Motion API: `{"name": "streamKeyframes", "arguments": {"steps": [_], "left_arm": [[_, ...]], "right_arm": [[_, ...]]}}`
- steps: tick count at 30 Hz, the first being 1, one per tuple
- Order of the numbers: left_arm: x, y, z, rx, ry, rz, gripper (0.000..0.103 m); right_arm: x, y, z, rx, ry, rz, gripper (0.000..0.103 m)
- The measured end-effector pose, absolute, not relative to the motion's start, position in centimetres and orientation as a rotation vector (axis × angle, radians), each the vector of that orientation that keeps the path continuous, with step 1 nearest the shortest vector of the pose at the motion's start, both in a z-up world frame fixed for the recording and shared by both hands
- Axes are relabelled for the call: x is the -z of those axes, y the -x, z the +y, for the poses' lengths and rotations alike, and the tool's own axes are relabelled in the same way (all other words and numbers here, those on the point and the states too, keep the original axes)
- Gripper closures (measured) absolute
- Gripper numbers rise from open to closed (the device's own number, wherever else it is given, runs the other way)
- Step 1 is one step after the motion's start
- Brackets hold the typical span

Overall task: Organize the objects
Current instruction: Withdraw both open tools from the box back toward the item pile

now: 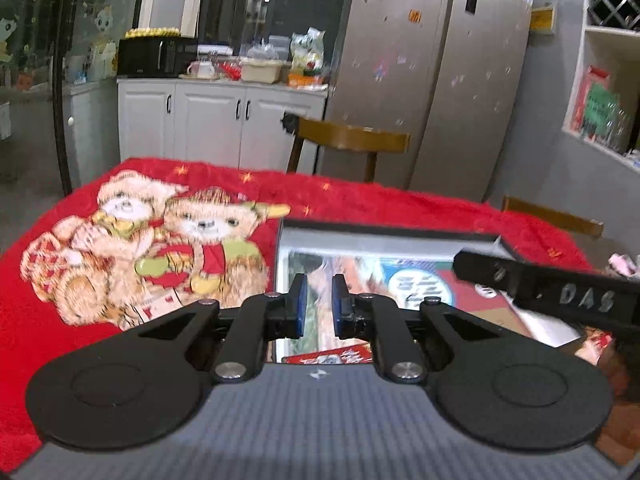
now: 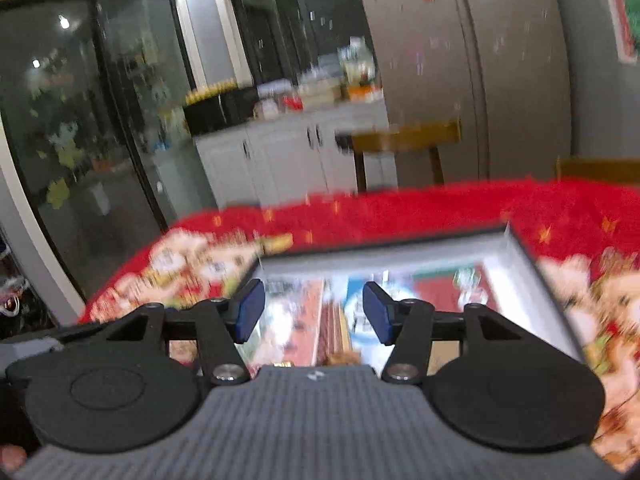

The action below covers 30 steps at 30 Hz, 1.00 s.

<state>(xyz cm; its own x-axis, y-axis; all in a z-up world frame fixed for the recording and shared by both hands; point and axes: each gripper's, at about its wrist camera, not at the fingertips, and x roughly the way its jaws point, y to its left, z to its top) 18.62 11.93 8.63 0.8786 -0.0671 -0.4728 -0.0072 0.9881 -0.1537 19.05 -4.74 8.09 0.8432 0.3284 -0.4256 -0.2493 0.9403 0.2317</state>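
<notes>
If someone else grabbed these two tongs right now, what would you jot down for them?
Left tongs: a small gap between the pads, holding nothing, over the open box.
Right tongs: wide open, empty, above the same box.
The box sits on the red teddy-bear blanket, with colourful packets already inside.
Done: some items boxed. Left: cannot tell; the blanket in view holds no loose items.

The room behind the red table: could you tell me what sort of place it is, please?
Most likely a home kitchen or dining area. A tall silver fridge stands beside white cabinets whose counter holds a black microwave, and a wooden chair sits at the table.
</notes>
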Motion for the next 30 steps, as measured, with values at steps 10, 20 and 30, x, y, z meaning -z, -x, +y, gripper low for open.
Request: {"name": "streamKeyframes", "arguments": {"steps": [10,20,30], "left_arm": [[-12.5,-7.7,10.4,0.145,0.122,0.272,0.035],[-11.1,-1.2,9.4,0.159,0.154,0.304,0.034],[-4.2,-1.3,7.6,0.176,0.124,0.557,0.035]], "right_arm": [[-12.4,-10.1,-7.3,-0.292,-0.152,0.304,0.025],[-10.0,-5.2,-9.1,-0.243,-0.158,0.328,0.023],[-4.2,-5.3,-6.5,-0.321,-0.161,0.47,0.037]]}}
